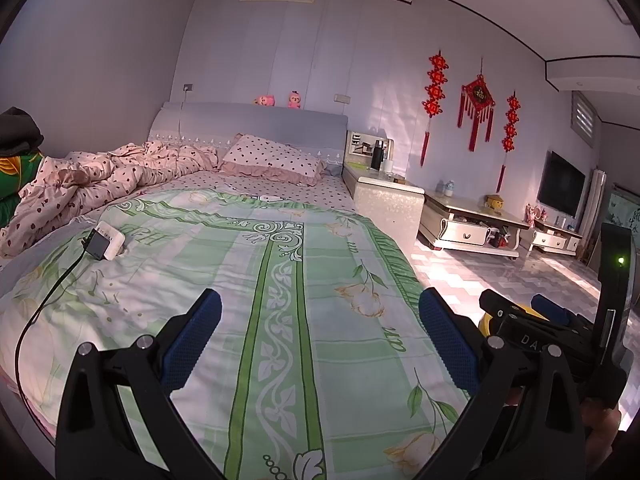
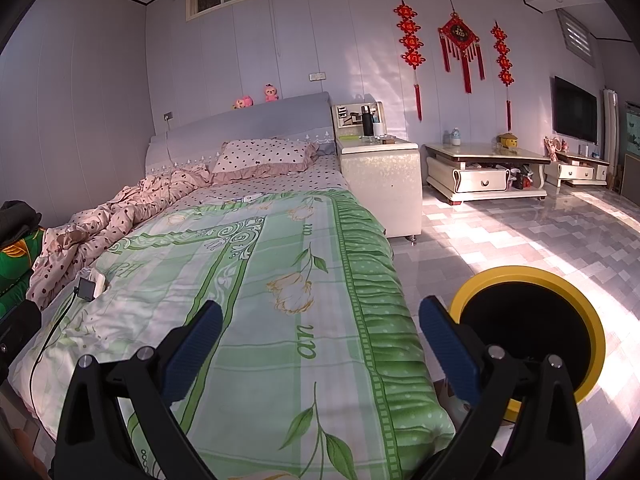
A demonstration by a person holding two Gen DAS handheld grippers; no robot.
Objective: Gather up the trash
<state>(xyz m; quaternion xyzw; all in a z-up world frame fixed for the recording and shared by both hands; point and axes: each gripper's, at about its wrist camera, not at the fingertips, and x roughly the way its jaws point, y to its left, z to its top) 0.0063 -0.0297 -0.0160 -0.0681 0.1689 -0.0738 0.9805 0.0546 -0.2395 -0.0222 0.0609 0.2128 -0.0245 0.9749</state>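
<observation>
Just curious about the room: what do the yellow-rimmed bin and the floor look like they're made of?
The yellow-rimmed bin: probably plastic, with a smooth, even, matte rim and dark inside. The floor: likely glazed tile or glossy sheet flooring, a grey-and-white block pattern that mirrors the sunlight and furniture.

Warm low sunlight falls in bright patches on the tiled floor (image 2: 520, 224) and the right wall (image 2: 372, 68), leaving the bed (image 1: 240, 264) in cooler, dimmer shade, while both sharp fisheye views bend straight lines and darken to black at the corners.
</observation>
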